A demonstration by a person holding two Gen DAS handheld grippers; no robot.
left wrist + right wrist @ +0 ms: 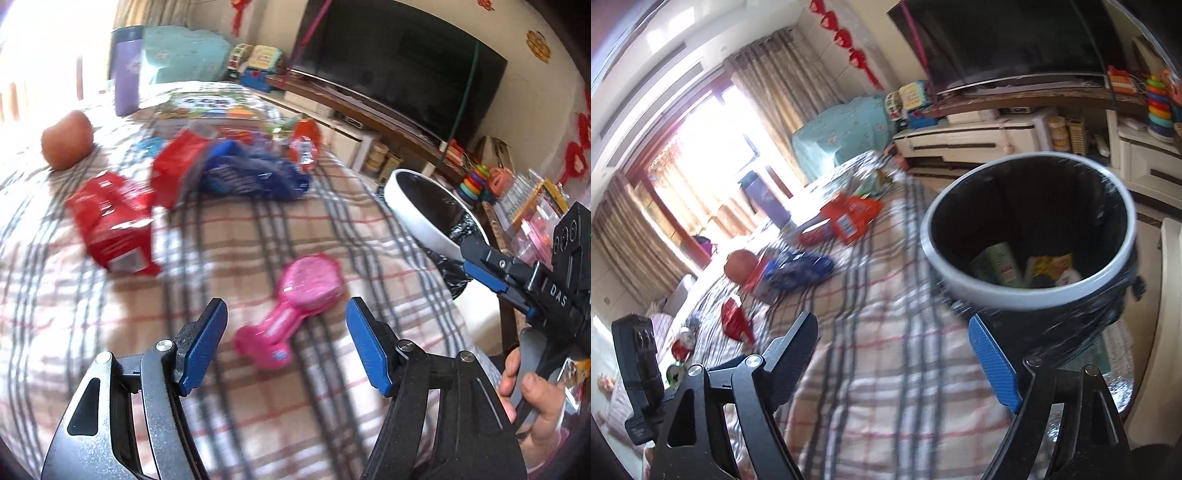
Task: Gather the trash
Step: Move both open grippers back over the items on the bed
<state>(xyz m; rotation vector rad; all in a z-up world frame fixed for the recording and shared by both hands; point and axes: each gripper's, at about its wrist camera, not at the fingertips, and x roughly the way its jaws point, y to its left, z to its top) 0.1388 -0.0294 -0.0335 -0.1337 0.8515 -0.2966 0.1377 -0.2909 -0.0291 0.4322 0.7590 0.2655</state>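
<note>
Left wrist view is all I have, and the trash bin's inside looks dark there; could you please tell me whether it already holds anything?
Observer: Yes. The right wrist view looks down into the trash bin, and a green packet lies at the bottom.
Operator: Thank you. Is that all?
Observer: No, a yellow-and-black wrapper lies beside it.
Operator: And the right gripper?
Observer: The right gripper has its jaws wide apart, with nothing between them.

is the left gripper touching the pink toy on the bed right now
Apart. In the left wrist view the left gripper is open, and plaid blanket shows between each blue pad and the pink toy lying ahead of them.
</note>
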